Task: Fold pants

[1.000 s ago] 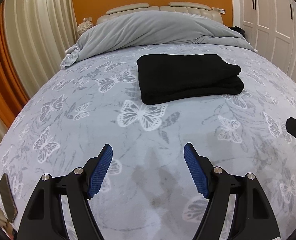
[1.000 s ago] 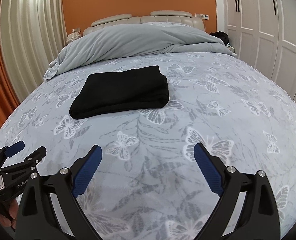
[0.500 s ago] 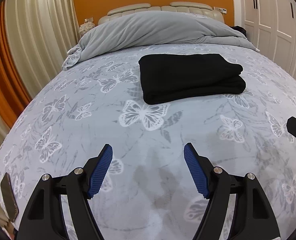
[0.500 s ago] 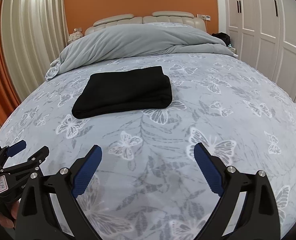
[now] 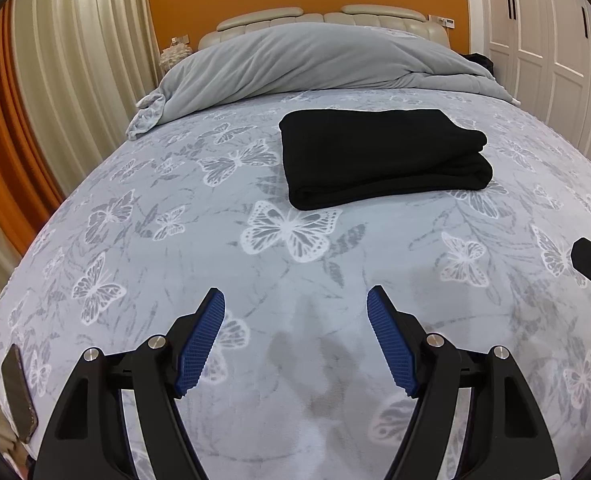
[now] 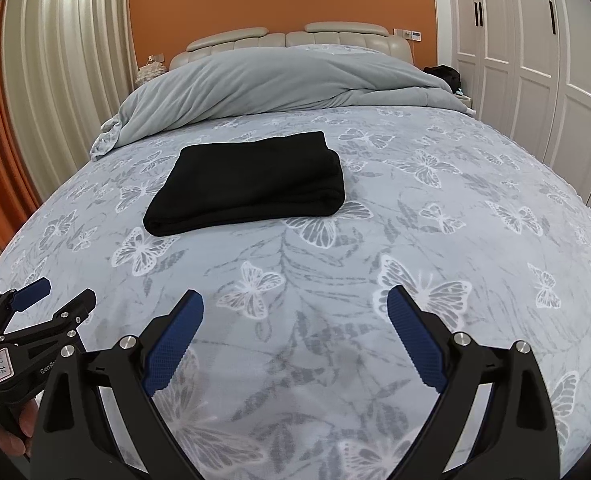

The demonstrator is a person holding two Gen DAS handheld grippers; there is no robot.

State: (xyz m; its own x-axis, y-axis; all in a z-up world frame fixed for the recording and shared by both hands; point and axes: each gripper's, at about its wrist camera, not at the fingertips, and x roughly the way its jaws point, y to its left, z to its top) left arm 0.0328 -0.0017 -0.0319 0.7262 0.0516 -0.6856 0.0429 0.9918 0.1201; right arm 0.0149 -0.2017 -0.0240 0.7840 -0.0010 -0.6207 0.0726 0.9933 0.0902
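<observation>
The black pants (image 5: 383,156) lie folded into a neat rectangle on the butterfly-patterned bed cover, well ahead of both grippers; they also show in the right wrist view (image 6: 251,182). My left gripper (image 5: 295,320) is open and empty, hovering above the cover near the bed's foot. My right gripper (image 6: 295,320) is open and empty, to the right of the left one. The left gripper also shows at the left edge of the right wrist view (image 6: 55,300).
A rumpled grey duvet (image 5: 315,64) lies piled at the head of the bed below the beige headboard (image 6: 295,38). Curtains (image 5: 75,60) hang on the left, white wardrobe doors (image 6: 535,60) stand on the right. A phone (image 5: 17,392) lies at the bed's near left edge.
Both grippers have drawn back slightly and risen, staying open. The folded pants have not moved.
</observation>
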